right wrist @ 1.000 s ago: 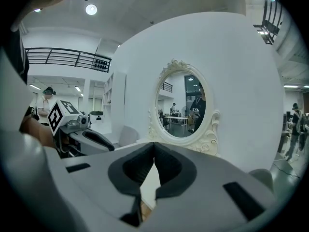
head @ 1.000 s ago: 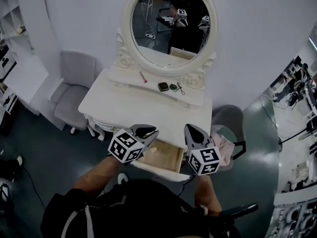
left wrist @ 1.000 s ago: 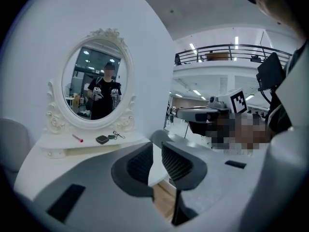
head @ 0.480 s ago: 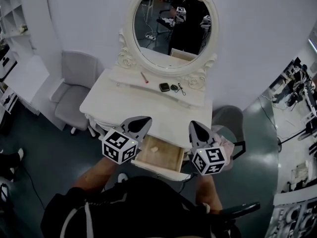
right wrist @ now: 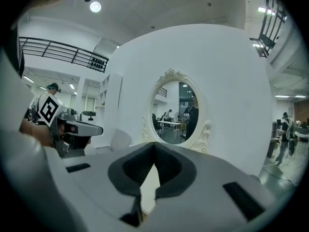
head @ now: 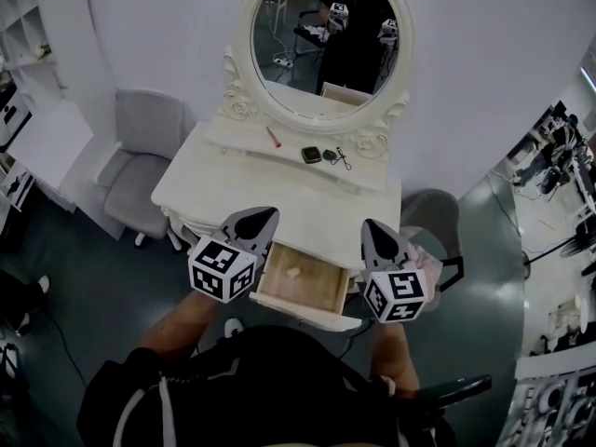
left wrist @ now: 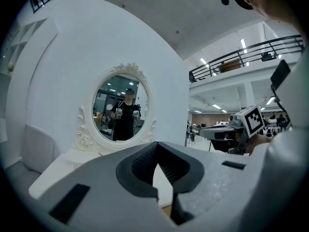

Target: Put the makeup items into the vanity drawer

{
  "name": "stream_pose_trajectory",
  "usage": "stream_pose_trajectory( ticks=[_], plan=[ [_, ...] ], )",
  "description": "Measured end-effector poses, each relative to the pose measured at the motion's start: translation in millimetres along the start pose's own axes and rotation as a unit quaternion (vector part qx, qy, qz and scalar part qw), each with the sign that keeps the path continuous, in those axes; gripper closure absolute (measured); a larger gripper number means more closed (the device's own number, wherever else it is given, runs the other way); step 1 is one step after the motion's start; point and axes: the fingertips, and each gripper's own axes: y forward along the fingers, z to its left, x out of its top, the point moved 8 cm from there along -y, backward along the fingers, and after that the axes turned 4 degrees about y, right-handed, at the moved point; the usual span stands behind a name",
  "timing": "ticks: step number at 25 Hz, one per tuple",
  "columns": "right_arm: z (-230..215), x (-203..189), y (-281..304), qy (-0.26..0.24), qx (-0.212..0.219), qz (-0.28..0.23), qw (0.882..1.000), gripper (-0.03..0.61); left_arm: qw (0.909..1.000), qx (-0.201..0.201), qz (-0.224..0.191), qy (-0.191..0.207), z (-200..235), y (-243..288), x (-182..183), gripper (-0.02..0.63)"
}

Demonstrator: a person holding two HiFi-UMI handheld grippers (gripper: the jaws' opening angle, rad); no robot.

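left hand-held gripper (head: pixel 269 213) pressed together, empty; right hand-held gripper (head: pixel 369 223) likewise; drawer (head: pixel 322 288) open

Looking down on a smooth dark grey-green floor (head: pixel 74 277). Facing a plain white curved wall (head: pixel 484 54), with an oval mirror in an ornate white carved frame (head: pixel 298 35) rising against it above a white vanity table (head: pixel 242 180). Noting a grey upholstered chair (head: pixel 140 156) just left of the table and a second grey chair (head: pixel 433 214) near its right side. Glimpsing white open shelving (head: pixel 23 7) at far left, a black-railed balcony (left wrist: pixel 241 57) overhead, and bright ceiling strip lights (left wrist: pixel 205 62) glowing below it.
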Motion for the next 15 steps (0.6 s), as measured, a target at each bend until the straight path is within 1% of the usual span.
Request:
stream_pose_trajectory(
  ticks=[6,10,15],
  plan=[
    [1.3,1.9,-0.2,0.007,-0.003,-0.001,1.0,0.575,0.9997,0.022,-0.001,0.007,6.4,-8.2,1.7,0.611],
    [1.0,4.1,-2.7,0.009,-0.012,-0.007,1.0,0.574,0.9996,0.026,-0.004,0.01,7.2,-11.2,2.1,0.61],
    [3.6,2.8,-2.5,0.013,-0.008,-0.001,1.0,0.575,0.9994,0.034,-0.002,0.009,11.0,-15.6,2.7,0.611]
  ],
)
